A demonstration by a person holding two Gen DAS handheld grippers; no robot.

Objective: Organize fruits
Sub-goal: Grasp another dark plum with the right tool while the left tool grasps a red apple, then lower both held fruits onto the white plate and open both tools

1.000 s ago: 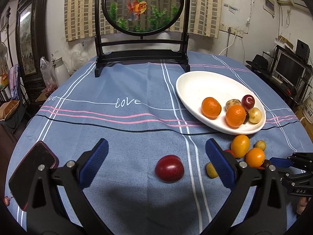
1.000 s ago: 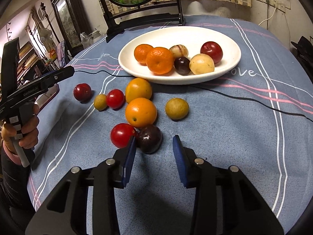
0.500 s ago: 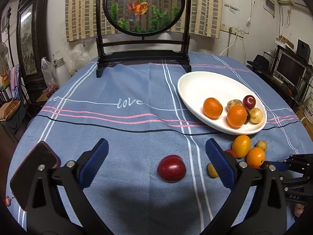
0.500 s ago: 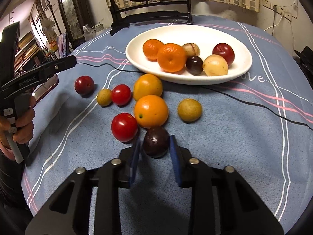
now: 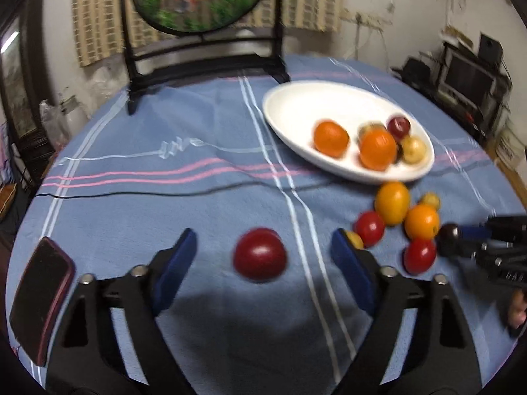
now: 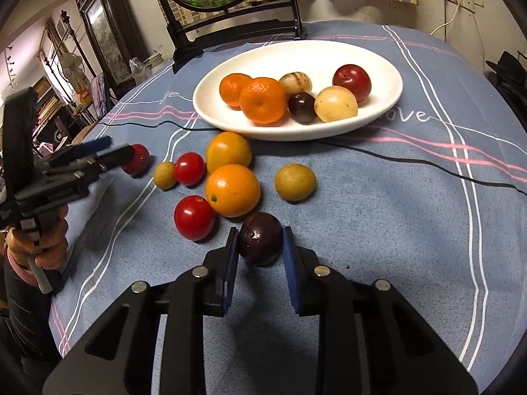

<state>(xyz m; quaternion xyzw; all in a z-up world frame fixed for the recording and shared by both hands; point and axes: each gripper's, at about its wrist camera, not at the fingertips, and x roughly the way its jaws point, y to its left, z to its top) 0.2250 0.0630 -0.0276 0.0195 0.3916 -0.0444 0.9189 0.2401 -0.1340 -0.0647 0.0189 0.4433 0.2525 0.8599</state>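
- Left gripper: jaws spread wide, straddling the red plum on the cloth, not touching. Left view blurred.
- Dark plum: near the plate, clamped in the right gripper. Likely smooth, slippery, bruisable; hold lightly across its widest girth.
- Underside contact hidden.

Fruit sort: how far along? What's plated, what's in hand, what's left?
Partway. Done: six fruits sit in the white plate. In hand: the right gripper has its pads against the dark plum, which is on or just off the cloth. The left gripper is open, framing the red plum. Left: six more loose fruits on the tablecloth, including the orange.
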